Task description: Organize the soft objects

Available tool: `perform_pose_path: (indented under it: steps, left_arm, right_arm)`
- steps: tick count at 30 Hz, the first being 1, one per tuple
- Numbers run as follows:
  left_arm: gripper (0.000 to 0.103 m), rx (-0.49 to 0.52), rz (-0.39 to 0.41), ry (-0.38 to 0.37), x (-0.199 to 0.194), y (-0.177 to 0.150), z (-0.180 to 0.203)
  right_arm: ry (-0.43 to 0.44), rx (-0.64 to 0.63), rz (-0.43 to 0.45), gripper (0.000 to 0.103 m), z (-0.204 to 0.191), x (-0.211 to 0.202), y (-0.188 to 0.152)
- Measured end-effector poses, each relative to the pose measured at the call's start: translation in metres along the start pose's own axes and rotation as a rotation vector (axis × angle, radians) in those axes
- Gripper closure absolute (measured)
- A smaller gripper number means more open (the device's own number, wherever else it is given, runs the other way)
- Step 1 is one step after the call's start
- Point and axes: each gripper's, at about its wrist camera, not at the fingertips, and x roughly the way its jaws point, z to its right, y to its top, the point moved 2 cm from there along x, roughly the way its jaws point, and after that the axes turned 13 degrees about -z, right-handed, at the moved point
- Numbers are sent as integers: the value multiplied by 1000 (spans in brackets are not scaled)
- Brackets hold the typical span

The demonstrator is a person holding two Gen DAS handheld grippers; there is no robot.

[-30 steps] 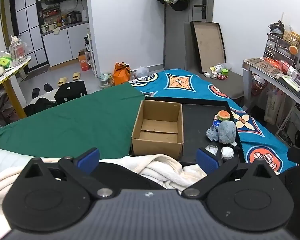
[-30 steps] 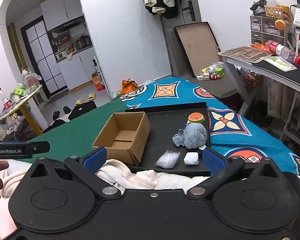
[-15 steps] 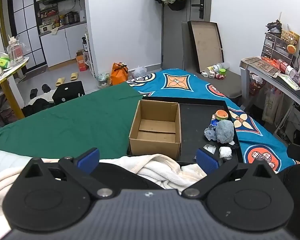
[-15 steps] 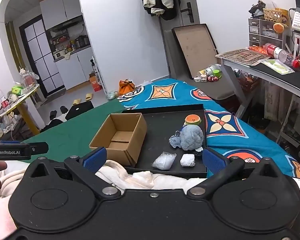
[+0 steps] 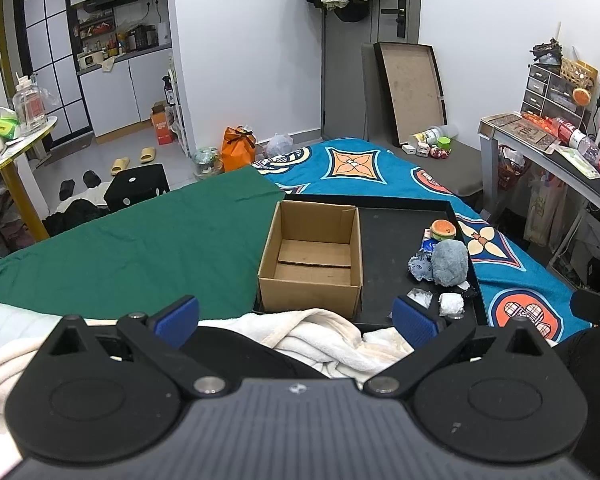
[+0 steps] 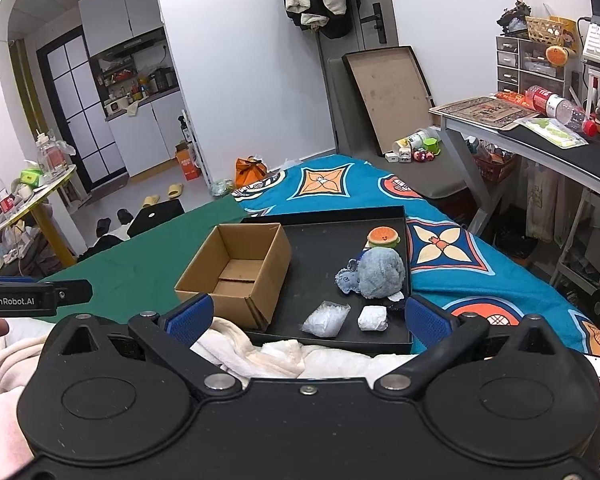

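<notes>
An open, empty cardboard box [image 5: 312, 258] [image 6: 236, 268] stands on the left part of a black tray [image 5: 392, 240] [image 6: 312, 264] on the bed. On the tray's right side lie a grey-blue plush [image 5: 450, 262] [image 6: 380, 274], a small blue plush [image 6: 347, 279], a burger-shaped toy [image 5: 443, 230] [image 6: 383, 236], a clear crumpled bag [image 6: 326, 319] and a white wad [image 5: 451, 304] [image 6: 373, 317]. My left gripper [image 5: 296, 318] and right gripper [image 6: 308, 316] are both open and empty, held back from the tray over a cream blanket [image 5: 332, 336] [image 6: 260, 352].
The bed has a green sheet [image 5: 140, 240] on the left and a blue patterned cover [image 5: 380, 168] on the right. A desk [image 6: 540, 136] with clutter stands at the right. A yellow table [image 5: 16, 148] stands at the far left. The left gripper's body [image 6: 32, 300] shows in the right wrist view.
Both grippers have drawn back and risen slightly, so the tray and box look a little farther. Both stay open and empty. Nothing on the tray has moved.
</notes>
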Motion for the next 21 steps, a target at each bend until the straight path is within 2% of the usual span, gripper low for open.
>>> perform_pose_path:
  steps: [21]
  left_arm:
    - [1,-12,11,-7,-1,-3,-4]
  right_arm:
    - [-6,2,7,0,-2,-1,-2]
